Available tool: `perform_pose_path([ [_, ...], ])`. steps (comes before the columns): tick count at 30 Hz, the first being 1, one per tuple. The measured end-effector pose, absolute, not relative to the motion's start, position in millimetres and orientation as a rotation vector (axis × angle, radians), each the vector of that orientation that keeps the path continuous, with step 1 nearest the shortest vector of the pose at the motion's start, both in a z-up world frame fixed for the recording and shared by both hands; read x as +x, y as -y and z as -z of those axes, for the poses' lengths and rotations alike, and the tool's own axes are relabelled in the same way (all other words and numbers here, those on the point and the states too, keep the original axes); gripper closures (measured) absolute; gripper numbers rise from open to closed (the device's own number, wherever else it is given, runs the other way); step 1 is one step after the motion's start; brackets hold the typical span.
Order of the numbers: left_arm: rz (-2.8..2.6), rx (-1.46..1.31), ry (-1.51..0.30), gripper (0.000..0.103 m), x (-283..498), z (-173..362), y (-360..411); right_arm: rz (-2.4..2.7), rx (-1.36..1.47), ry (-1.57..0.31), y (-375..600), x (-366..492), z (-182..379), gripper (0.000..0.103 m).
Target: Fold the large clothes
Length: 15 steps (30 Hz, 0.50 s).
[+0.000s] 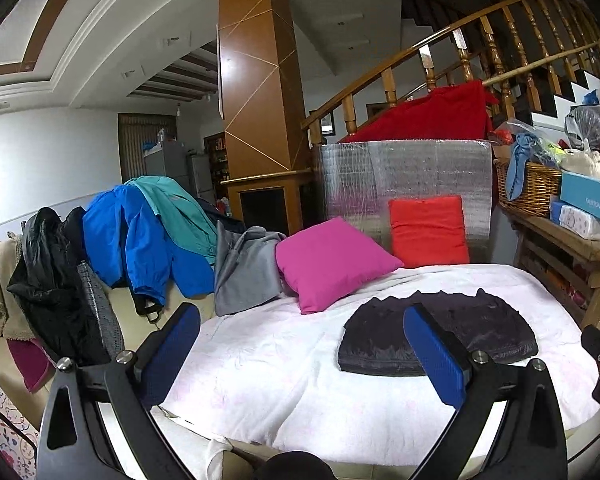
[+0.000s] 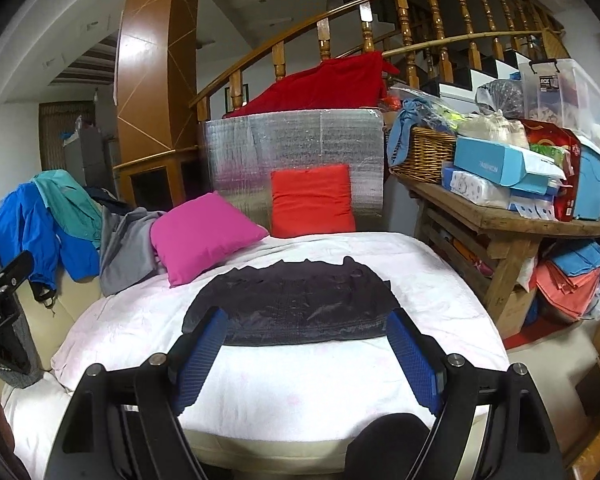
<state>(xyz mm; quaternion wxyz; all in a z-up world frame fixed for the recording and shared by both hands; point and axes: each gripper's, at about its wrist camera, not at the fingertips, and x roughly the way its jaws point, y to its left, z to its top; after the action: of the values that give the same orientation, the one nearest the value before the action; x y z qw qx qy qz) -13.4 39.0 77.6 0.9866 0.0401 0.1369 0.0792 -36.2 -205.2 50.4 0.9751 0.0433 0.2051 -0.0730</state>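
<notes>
Your black garment point(image 2: 292, 304) lies folded flat — both the left gripper point(image 1: 300, 356) and right gripper point(image 2: 308, 360) gape empty; the draped jackets point(image 1: 140, 236) remain.

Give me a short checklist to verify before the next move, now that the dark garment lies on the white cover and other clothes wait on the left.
1. Left gripper empty, jaws wide apart: ok.
2. Right gripper empty, jaws wide apart: ok.
3. Dark garment lies as a compact flat bundle on the white cover: ok.
4. Its edges are even: not ok, the far edge looks jagged.
5. Next pieces within sight: ok, the blue jacket, the teal garment and the grey garment hang over the sofa back on the left.
6. Free space on the cover for a large piece: cannot tell; the pink cushion and the dark garment occupy part of it.
</notes>
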Motion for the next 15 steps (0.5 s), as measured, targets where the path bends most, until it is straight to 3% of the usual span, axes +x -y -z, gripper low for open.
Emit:
perform_pose_path([
  [15,-0.160,0.084,-0.280,0.002,-17.5,-75.2,-33.7,0.132,0.094,-0.442,206.0,-30.3,-44.2,0.018],
])
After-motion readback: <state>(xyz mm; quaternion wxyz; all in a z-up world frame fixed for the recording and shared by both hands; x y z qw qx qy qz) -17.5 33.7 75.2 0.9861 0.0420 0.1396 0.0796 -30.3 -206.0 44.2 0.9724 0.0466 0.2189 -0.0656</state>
